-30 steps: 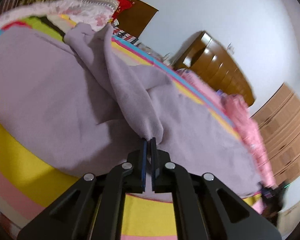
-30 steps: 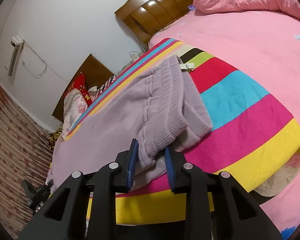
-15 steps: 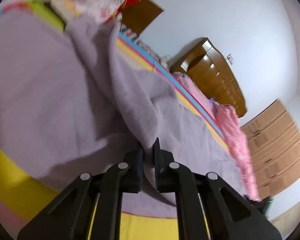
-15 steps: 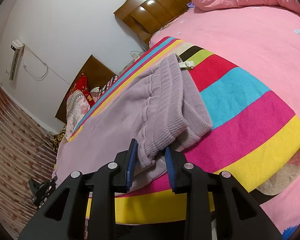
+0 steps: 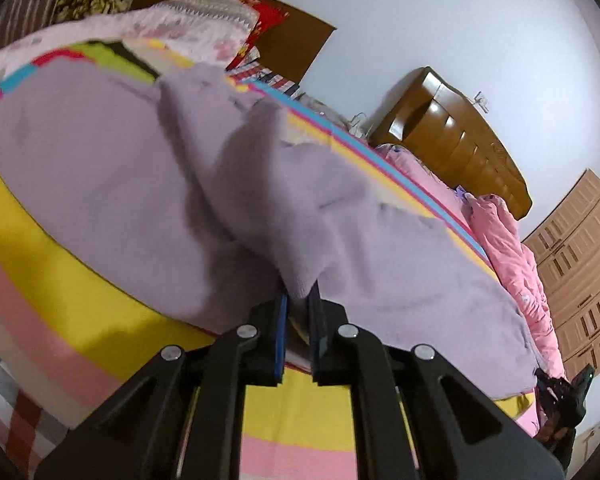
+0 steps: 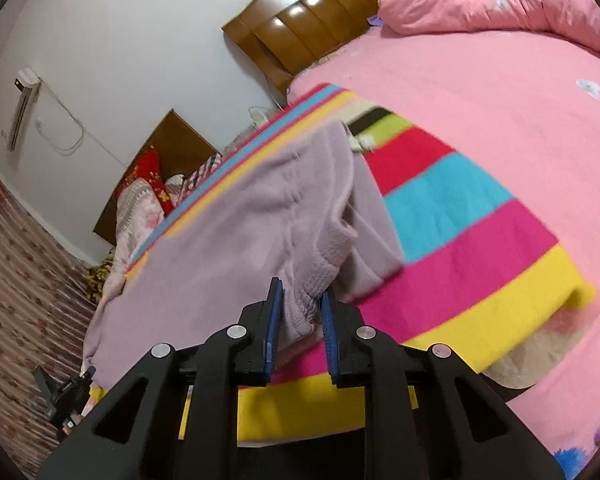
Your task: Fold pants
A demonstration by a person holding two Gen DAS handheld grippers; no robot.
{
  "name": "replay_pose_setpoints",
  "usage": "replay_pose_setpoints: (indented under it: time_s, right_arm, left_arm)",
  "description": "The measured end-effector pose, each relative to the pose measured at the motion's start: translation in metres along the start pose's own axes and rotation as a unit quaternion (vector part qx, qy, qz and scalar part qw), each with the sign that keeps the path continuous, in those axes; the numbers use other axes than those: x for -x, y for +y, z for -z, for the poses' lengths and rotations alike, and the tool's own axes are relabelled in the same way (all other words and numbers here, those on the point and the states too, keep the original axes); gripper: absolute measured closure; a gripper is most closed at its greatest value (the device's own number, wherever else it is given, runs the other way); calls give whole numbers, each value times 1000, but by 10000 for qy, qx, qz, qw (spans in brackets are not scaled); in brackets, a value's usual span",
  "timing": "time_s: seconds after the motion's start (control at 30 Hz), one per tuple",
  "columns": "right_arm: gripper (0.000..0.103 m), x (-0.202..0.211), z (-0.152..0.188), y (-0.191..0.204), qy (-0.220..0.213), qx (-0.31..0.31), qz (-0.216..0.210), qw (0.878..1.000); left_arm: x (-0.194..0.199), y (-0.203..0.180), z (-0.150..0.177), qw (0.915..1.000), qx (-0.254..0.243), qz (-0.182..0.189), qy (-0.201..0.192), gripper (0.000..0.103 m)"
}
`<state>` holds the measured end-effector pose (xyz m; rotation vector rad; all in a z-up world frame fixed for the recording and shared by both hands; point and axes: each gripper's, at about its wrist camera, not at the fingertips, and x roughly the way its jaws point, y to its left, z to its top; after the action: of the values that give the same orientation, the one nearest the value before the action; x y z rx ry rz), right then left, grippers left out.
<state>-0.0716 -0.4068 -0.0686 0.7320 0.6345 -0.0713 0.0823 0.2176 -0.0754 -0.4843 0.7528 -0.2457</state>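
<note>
A bed with a pink sheet fills the room, its wooden headboard against a white wall. On the bed's striped blanket lie the lilac pants. The right gripper has its jaws just closing on the ribbed waistband; the left gripper pinches a fold, jaws nearly shut. No writing is readable.

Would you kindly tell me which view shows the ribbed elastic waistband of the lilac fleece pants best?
The right wrist view: the gathered waistband sits pinched in the right gripper. The left wrist view shows no waistband, only smooth lilac fabric bunched in the left gripper.
</note>
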Motion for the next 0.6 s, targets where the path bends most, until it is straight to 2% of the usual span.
replay_pose_setpoints:
  time_s: [0.17,0.3,0.37,0.43,0.47,0.53,0.6]
  right_arm:
    - [84,10,-13,16,-261,216,-188,9993]
    - [84,20,-22,29,-533,308,-396,9973]
    - [84,16,-18,26,-458,335,-326,9979]
    - [84,2,-11,12,-192,221,-70,9995]
    - [84,-9,-6,0,-27,67,24,10000]
    - [84,-13,-3,-14,-17,-138,-268,9995]
    - [84,-12,-6,-10,32,-62,-203,9998]
  left_arm:
    - [11,-19,-21,9988,-342,104,-326,95]
    - [33,-40,-41,9954,-525,272,-750,95]
    - [39,-46,-41,9936,-654,192,-898,95]
    - [30,-42,-32,9948,-688,8,-757,94]
    - [16,-32,-23,9966,-618,-95,-531,94]
    - [-5,-19,-8,9980,-522,-273,-234,94]
    - [-13,-10,3,9983,-468,-312,-138,93]
